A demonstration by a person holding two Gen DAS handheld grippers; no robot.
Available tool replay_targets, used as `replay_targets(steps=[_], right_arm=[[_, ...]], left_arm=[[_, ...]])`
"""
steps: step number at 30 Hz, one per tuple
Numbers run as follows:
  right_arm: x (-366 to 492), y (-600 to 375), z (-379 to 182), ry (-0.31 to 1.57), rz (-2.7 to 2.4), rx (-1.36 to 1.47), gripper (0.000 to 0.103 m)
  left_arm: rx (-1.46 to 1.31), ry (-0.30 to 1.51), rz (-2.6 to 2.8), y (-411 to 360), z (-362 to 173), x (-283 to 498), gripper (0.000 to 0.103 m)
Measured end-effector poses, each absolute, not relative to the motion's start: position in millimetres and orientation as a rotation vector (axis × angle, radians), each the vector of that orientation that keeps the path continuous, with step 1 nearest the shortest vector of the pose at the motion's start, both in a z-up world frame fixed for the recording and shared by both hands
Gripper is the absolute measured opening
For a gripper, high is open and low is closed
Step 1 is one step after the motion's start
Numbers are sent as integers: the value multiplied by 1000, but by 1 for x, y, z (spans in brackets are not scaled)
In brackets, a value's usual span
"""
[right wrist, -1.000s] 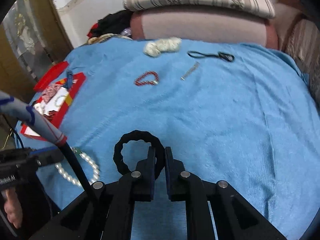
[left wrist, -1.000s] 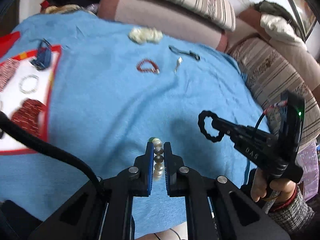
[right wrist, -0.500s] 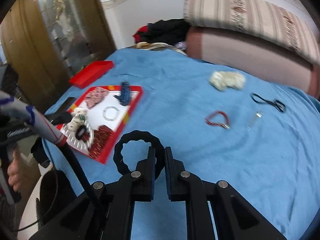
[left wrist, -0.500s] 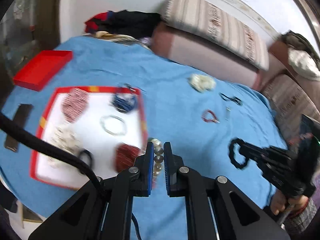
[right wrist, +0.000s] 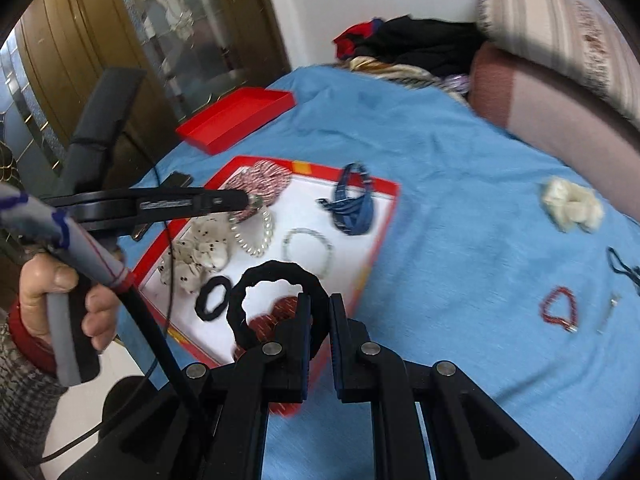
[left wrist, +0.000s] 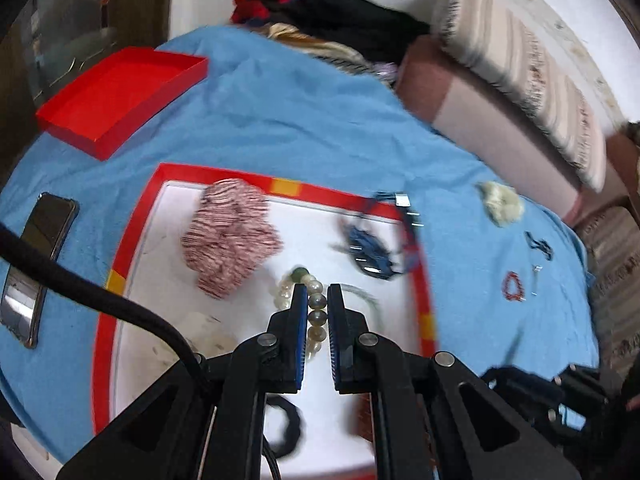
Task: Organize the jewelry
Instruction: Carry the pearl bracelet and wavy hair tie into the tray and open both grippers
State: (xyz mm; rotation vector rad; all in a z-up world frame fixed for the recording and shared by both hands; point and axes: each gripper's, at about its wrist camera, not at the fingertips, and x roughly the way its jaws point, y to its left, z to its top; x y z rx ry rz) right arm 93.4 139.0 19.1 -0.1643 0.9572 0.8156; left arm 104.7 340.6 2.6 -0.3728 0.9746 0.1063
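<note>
Left wrist view: left gripper (left wrist: 318, 300) was clamped on a pearl bracelet (left wrist: 314, 306) — beads stacked in the narrow gap between the blue pads, the loop hanging below toward the red-bordered tray (left wrist: 136, 224). The gripper sat over the tray's white floor. On the tray: a striped red-white scrunchie (left wrist: 230, 238) toward the far left, a blue denim scrunchie (left wrist: 370, 250) at the far right edge, and a black hair tie (left wrist: 286, 426) near the bottom, partly behind the gripper body. A thin pale ring lay just right of the tips, too blurred to identify. Off the tray on the blue blanket (left wrist: 300, 120): a red bead bracelet (left wrist: 513, 286), a cream scrunchie (left wrist: 500, 202), a red box lid (left wrist: 120, 96) and a phone (left wrist: 38, 268) to the left.

Right wrist view: right gripper (right wrist: 320, 312) was pinched on a black scalloped hair ring (right wrist: 276, 304), gripping its right side — the ring stood up left of the tips, above the tray's near corner. The left gripper came in from the left, held by a hand (right wrist: 60, 300), the pearl bracelet dangling from its tips over the tray beside a spotted cream scrunchie (right wrist: 200, 254). A clear bead bracelet (right wrist: 308, 250) and a smaller black hair tie lay on the tray floor. The red bead bracelet and a small metal clip (right wrist: 608, 312) sat well apart on the blanket to the right.
</note>
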Motion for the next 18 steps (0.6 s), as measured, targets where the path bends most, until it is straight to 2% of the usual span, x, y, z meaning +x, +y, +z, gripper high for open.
replay_targets(steps=[8, 14, 18], right_arm=[[101, 204, -17, 1020, 861, -258, 9], [106, 221, -37, 1049, 852, -300, 10], [109, 215, -39, 1059, 855, -279, 12]], left_arm=[[-427, 1016, 171, 388, -29, 115, 9], [-428, 1013, 178, 395, -33, 111, 10], [-427, 986, 166, 391, -23, 105, 19]])
